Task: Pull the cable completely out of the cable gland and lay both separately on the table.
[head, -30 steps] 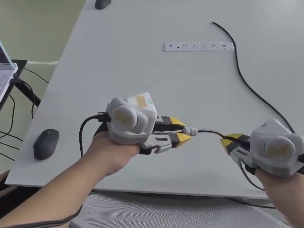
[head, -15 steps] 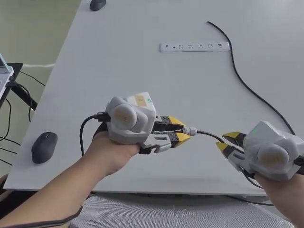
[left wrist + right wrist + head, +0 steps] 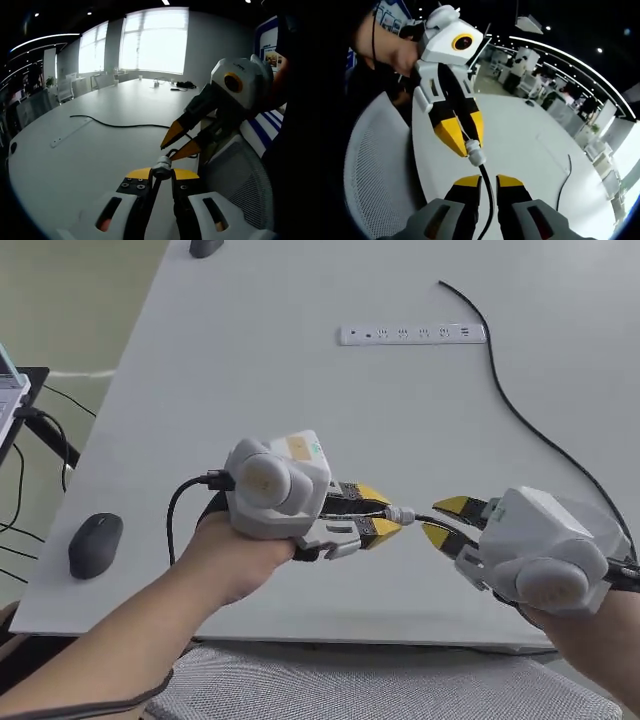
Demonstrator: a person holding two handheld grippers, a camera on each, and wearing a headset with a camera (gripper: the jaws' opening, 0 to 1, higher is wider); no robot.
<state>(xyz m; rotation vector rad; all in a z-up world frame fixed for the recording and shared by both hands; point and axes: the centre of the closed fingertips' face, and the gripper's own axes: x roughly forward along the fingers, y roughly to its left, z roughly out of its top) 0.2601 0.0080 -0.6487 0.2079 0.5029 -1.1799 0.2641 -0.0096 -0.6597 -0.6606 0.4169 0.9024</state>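
My left gripper [image 3: 390, 516] is shut on the small white cable gland [image 3: 402, 513], holding it just above the table's front edge. The black cable [image 3: 423, 518] comes out of the gland to the right. My right gripper [image 3: 443, 521] is open, its yellow jaws straddling the cable a short way from the gland. In the right gripper view the cable [image 3: 486, 190] runs between my jaws up to the gland [image 3: 475, 152], which the left gripper [image 3: 470, 142] clamps. The left gripper view has the gland [image 3: 161, 167] at its jaw tips and the right gripper [image 3: 168, 152] just beyond.
A white power strip [image 3: 415, 335] lies at the back of the grey table [image 3: 250, 390], and a black cord [image 3: 520, 410] runs from it toward the right. A dark mouse [image 3: 95, 543] sits near the left edge. A mesh chair seat [image 3: 300, 685] is below the front edge.
The right gripper has opened and slid left along the cable, closer to the gland. The left gripper has held still with the gland.
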